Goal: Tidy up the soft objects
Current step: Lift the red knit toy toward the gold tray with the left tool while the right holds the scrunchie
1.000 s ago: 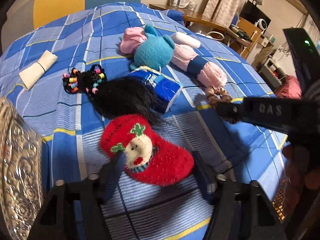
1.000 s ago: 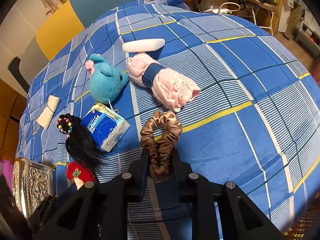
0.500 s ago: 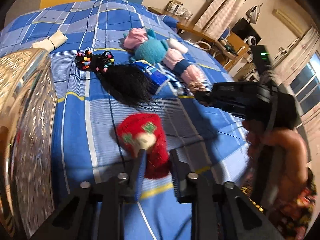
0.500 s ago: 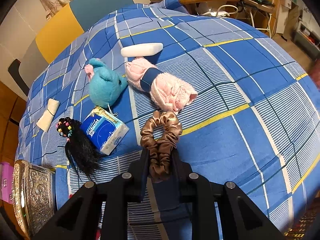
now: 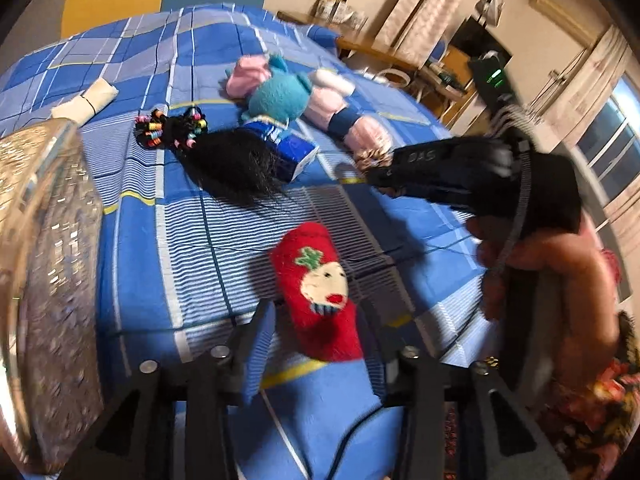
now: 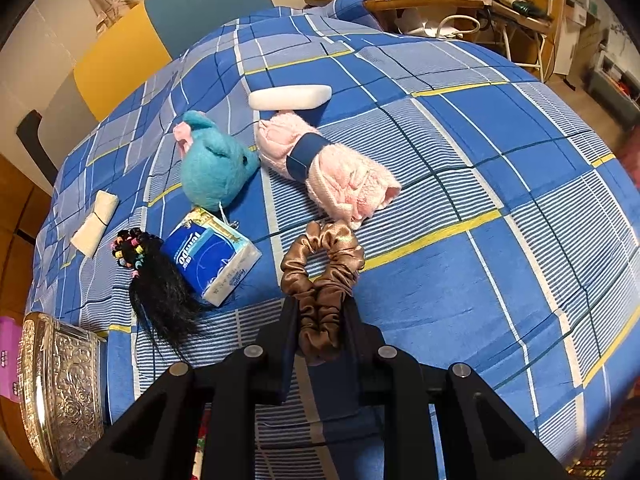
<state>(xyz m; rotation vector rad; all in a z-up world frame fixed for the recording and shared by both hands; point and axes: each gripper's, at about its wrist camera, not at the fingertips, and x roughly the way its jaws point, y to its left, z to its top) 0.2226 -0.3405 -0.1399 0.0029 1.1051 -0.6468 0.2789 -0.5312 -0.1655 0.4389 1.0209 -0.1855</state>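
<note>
Pinching scrunchie (image 6: 322,280), right gripper (image 6: 320,320); slick satin may slip. Left gripper (image 5: 316,344) wide open around sock (image 5: 316,296), ungripped.

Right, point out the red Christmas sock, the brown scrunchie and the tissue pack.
red Christmas sock (image 5: 316,296): left wrist view, on the embroidered face.
brown scrunchie (image 6: 320,280): right wrist view, on the gathered satin just ahead of the tongs.
tissue pack (image 6: 208,258): right wrist view, on the blue printed top.

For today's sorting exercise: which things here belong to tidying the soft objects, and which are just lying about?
Job: red sock, brown scrunchie, pink towel roll, teal plush, black hairpiece, silver box.

Lying about: tissue pack, white case.
</note>
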